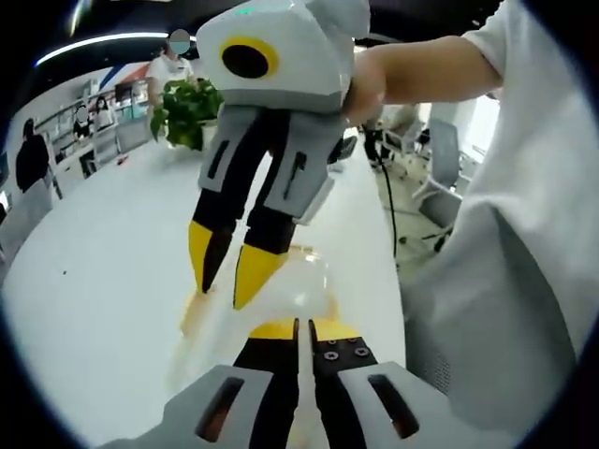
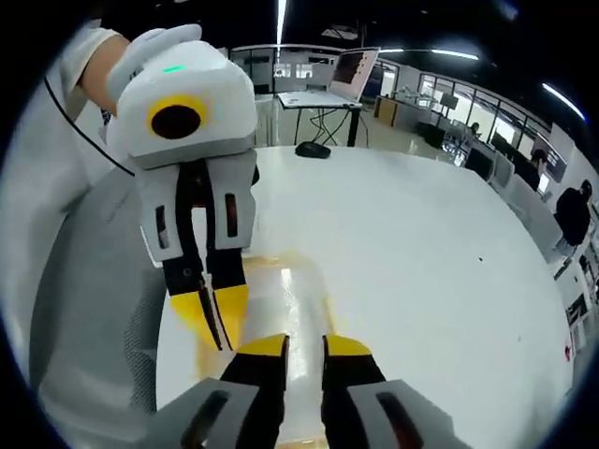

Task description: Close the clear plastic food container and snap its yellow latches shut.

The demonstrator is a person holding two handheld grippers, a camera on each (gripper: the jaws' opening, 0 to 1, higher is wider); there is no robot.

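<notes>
Two grippers over one clear container, latch step in hand.

Nearest in the left gripper view, the left gripper [image 1: 298,339] has its jaws pressed together with nothing seen between them, tips down at the near edge of the clear plastic food container [image 1: 281,290], which lies on the white table [image 1: 103,271] right under both tools. Right gripper [image 2: 304,348]: jaws slightly parted, empty, hovering over the lid. I count one container; yellow trim [image 2: 271,264] shows along its rim, but individual latches can't be counted. Lid looks seated, so pressing latches is likely next: put a tip on a latch and push down. Further off: one potted plant [image 1: 187,110], one laptop [image 2: 354,75], several people.
</notes>
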